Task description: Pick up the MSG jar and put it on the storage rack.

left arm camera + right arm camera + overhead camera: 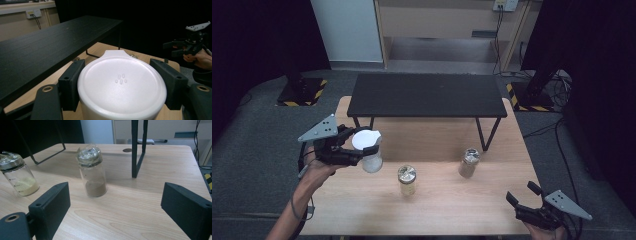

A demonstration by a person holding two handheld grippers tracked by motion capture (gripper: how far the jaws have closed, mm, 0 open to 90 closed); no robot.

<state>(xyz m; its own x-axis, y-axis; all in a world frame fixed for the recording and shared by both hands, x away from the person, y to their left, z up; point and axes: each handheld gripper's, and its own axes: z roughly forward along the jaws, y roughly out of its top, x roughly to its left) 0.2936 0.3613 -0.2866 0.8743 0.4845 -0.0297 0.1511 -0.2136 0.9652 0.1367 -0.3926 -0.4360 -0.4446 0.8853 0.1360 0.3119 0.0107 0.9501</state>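
Observation:
My left gripper (362, 151) is shut on a white-lidded jar (368, 150) and holds it lifted above the left part of the wooden table (447, 200). In the left gripper view the white lid (121, 85) sits between both black pads (71, 83). A glass jar of yellowish powder (407, 180) stands at mid table, also at left in the right gripper view (18, 177). A glass jar of brown powder (469, 162) stands to its right (92, 172). My right gripper (523, 196) rests open at the front right corner, nothing between its jaws (115, 207).
A low black shelf (427, 95) on thin metal legs (137, 147) spans the back half of the table. Dark floor surrounds the table. Bare tabletop lies between the two standing jars and the front edge.

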